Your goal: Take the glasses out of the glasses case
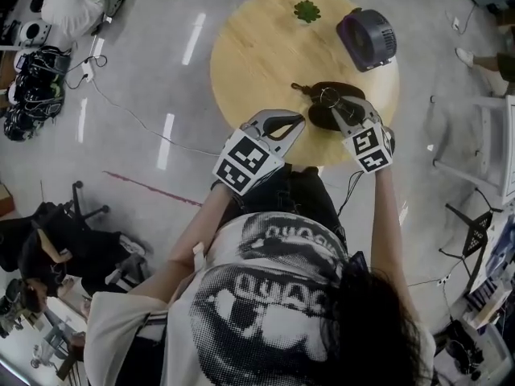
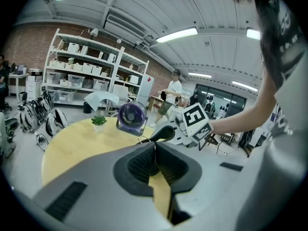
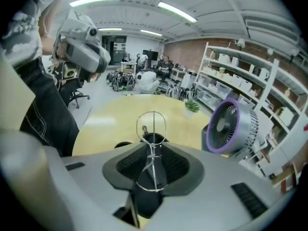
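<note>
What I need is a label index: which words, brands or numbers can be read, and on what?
No text reads clearly.
White T-shirt with black halftone print: letter-like row, too distorted to read.
Left tool and right tool: black-and-white square marker patterns, no words.
Purple round fan: no label visible.
White shelf boxes: too small.

Not one readable word or number out here. Just behind the jaws of the left gripper (image 1: 298,120), the left cube (image 1: 245,161) carries black-and-white square marker patterns: codes, with no letters or digits. It's the same on the right gripper (image 1: 328,97), where the right cube (image 1: 368,148) behind its jaws shows square markers only. Well back from both sets of jaws, the shirt (image 1: 273,288) has a big halftone print with letter-like shapes across it, too warped to read. Far beyond the left jaws, the shelf boxes (image 2: 82,47) are too small for any label to be made out.
</note>
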A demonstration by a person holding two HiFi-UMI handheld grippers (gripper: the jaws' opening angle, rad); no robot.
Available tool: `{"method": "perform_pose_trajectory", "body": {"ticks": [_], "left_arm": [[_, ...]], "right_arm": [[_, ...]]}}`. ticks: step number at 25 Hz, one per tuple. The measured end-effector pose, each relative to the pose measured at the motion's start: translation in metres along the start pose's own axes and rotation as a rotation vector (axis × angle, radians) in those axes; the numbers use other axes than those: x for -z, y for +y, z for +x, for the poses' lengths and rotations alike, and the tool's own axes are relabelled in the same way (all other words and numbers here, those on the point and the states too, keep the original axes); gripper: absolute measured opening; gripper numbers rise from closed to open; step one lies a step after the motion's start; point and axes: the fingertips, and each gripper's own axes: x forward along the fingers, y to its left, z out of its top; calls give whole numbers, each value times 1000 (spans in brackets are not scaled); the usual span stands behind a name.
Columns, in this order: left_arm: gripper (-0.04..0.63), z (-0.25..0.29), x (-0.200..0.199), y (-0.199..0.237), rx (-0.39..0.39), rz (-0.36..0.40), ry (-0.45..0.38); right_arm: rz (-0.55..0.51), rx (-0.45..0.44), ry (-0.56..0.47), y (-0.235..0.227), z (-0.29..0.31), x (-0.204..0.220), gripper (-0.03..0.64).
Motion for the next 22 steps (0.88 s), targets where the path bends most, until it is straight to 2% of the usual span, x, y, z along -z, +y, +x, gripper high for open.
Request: {"method": "perform_pose_trajectory", "body": {"ticks": [8,17,22], "left_arm": [[15,14,-5,-9,22,28,14],[15,33,-14,-40,56,92,27],[15,33,-14,-74,54,116,19]], "right_arm": [[150,96,-137,2,-43,-20,97],[282,216,-247,-2,-115,-9,95],[330,253,-292,14,-155,5,95]]}}
